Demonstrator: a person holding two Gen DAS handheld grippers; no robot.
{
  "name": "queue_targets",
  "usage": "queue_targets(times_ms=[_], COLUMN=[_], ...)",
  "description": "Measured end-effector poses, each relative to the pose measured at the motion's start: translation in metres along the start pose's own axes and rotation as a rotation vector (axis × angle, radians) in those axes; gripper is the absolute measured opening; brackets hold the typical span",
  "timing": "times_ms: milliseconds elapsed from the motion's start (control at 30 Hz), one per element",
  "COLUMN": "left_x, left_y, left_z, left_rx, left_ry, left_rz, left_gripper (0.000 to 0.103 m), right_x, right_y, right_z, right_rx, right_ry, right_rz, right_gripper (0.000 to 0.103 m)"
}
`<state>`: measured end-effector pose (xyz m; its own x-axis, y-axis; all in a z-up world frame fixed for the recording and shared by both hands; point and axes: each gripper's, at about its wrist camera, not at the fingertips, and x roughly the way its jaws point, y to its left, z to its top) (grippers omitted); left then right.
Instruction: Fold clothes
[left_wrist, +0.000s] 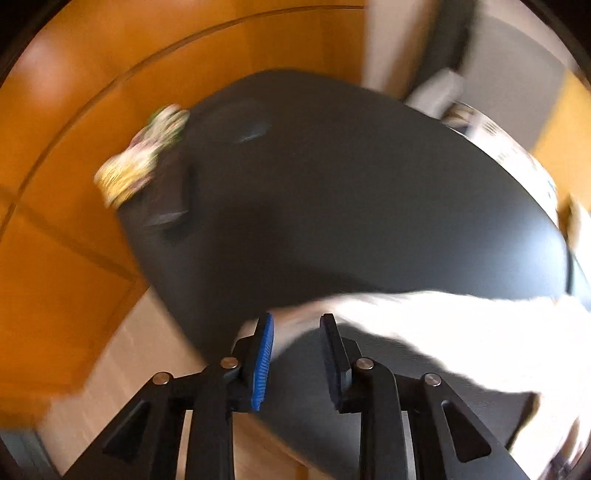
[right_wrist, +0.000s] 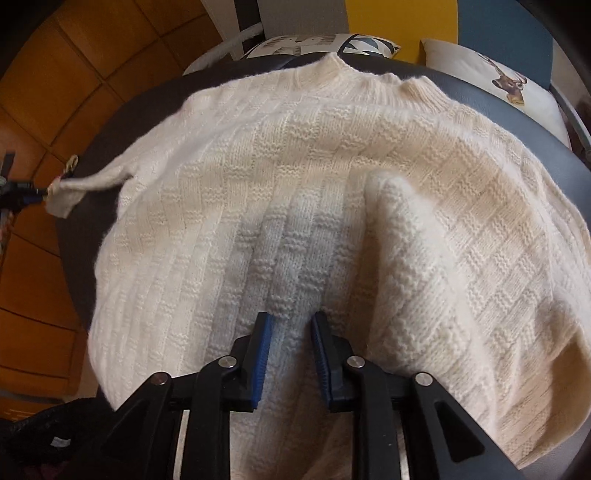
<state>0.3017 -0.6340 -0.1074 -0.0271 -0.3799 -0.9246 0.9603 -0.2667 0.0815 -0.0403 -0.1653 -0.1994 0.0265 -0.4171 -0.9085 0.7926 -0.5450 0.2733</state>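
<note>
Table (right_wrist: 85, 236): a dark, round-edged top that fills most of both views, standing on an orange tiled floor (left_wrist: 55, 147).
Sweater (right_wrist: 258, 177): a cream, basket-weave knit spread flat across the table, neck at the far edge; a fold of knit is bunched up right of centre.
Sleeve (right_wrist: 92, 182): one cream sleeve stretches off the body of the sweater toward the table's left edge; in the left wrist view, which is blurred, it (left_wrist: 443, 325) runs in as a pale band from the right.
Cushions (right_wrist: 498, 77): patterned pillows lie beyond the table's far edge.
Left gripper (left_wrist: 297, 325): jaws parted, the sleeve end lying between the blue-padded fingers; in the right wrist view the sleeve tip reaches this gripper (right_wrist: 22, 192) at the far left, but whether it is pinched cannot be told.
Right gripper (right_wrist: 290, 321): low over the near middle of the sweater, jaws spread, knit showing in the gap.
Small object (left_wrist: 144, 155): a blurred yellow-green patterned thing at the table's far left edge.
</note>
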Motion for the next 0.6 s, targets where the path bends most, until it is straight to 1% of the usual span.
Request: queue_targets(times_ms=[67,100,167,200,267,300,367,500,533,600], left_x=[-0.003,-0.006,-0.012,-0.016,-0.023,-0.026,-0.030,-0.040,-0.041,-0.033], left_y=[0.038,0.049,0.054,0.045,0.015,-0.008,-0.062,-0.179,-0.202,-0.228], left_z=[-0.004,-0.006,-0.013,-0.016,-0.021,-0.024,-0.035,-0.068,-0.075,-0.082], left_rx=[-0.102,-0.137,-0.160,-0.139,-0.074,-0.027,0.089,0.313,0.354,0.400], left_ry=[-0.014,-0.021,-0.036,-0.045,-0.065,-0.072,-0.088,-0.095,-0.093,-0.081], left_rz=[0.021,0.007,-0.074,-0.120,-0.207,-0.252,-0.339,-0.513,-0.535,-0.520], left_gripper=[0.027,0.027,0.028,0.029,0.032,0.033,0.033,0.033,0.033,0.033], right_x=[0.000,0.000,-0.008,-0.016,-0.035,-0.047,-0.066,-0.087,-0.088,-0.071], right_y=[0.001,0.002,0.000,-0.001,-0.003,-0.004,-0.008,-0.033,-0.043,-0.056], right_z=[0.002,0.002,0.004,0.006,0.018,0.024,0.044,0.085,0.095,0.117], right_rx=[0.007,0.003,0.002,0.001,0.010,0.016,0.034,0.073,0.084,0.110], right_ry=[0.001,0.002,-0.016,-0.040,-0.097,-0.133,-0.201,-0.271,-0.273,-0.246], right_rz=[0.001,-0.003,-0.013,-0.014,-0.008,-0.007,-0.008,-0.054,-0.059,-0.049], right_gripper=[0.023,0.023,0.023,0.023,0.023,0.023,0.023,0.023,0.023,0.023])
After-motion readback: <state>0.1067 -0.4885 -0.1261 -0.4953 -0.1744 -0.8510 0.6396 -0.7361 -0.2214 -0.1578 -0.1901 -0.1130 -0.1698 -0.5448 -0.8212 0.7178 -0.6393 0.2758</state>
